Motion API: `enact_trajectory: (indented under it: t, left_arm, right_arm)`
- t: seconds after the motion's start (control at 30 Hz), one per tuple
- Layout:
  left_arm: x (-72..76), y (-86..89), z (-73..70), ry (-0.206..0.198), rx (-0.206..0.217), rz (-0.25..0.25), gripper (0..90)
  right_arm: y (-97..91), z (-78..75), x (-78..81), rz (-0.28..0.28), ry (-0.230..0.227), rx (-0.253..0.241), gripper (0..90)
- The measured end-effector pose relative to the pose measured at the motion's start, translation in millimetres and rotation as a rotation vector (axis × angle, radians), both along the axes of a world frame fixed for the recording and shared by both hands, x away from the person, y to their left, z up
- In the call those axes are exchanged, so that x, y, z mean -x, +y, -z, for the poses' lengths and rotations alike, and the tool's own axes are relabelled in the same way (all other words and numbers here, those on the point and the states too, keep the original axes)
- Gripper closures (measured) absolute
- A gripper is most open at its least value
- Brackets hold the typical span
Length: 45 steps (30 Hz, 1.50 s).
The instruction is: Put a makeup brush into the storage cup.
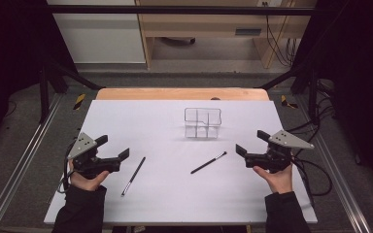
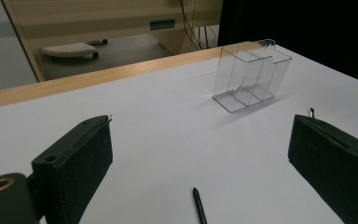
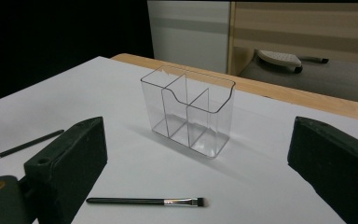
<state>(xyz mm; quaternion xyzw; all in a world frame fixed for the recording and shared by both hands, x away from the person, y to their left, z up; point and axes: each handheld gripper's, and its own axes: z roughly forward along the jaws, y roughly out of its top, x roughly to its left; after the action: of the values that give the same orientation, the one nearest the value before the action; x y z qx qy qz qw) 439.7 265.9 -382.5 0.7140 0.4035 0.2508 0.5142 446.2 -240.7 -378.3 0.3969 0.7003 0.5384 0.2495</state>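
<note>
Both claws, left (image 1: pixel 112 147) and right (image 1: pixel 249 142), hover spread and empty over the white surface (image 1: pixel 165 194). A clear divided plastic organiser (image 1: pixel 203 123) stands upright beyond two thin black brushes (image 1: pixel 133 176) (image 1: pixel 208 162) lying flat.

Clear organizer (image 1: pixel 203 123), two black brushes (image 1: pixel 208 163) (image 1: pixel 133 175) with silver ferrules, on a white table (image 1: pixel 175 194)

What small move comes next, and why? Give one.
Probably lower the right gripper, jaws open and empty, onto the makeup brush lying flat just ahead of it. The clear organizer stands empty, and the second brush also lies loose on the table.
</note>
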Motion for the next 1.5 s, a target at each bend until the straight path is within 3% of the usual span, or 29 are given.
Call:
enact_trajectory:
  t: [0.13,0.43,0.63,0.93,1.07,1.5]
  left_arm:
    - [-0.6,2.2,1.6,0.011,-0.003,-0.013,6.0]
    - [-1.7,-1.5,7.8,0.043,-0.021,-0.008,6.4]
    - [-1.0,-2.6,11.8,0.054,-0.039,-0.009,6.4]
    - [2.8,1.6,13.2,0.054,-0.036,-0.016,6.6]
    - [2.8,2.9,14.8,0.057,-0.04,-0.02,6.7]
    - [3.9,4.9,17.9,0.059,-0.064,-0.018,6.3]
  right_arm:
    - [1.6,1.4,1.5,0.0,0.003,0.025,5.1]
    - [3.3,0.2,3.7,-0.014,0.004,0.026,6.0]
    - [9.6,0.5,4.1,-0.033,0.013,0.061,6.7]
    - [26.4,4.8,2.1,-0.084,0.042,0.106,7.6]
    - [42.5,9.8,-1.1,-0.118,0.066,0.128,7.8]
    - [64.3,22.5,-13.3,-0.16,0.108,0.191,7.9]
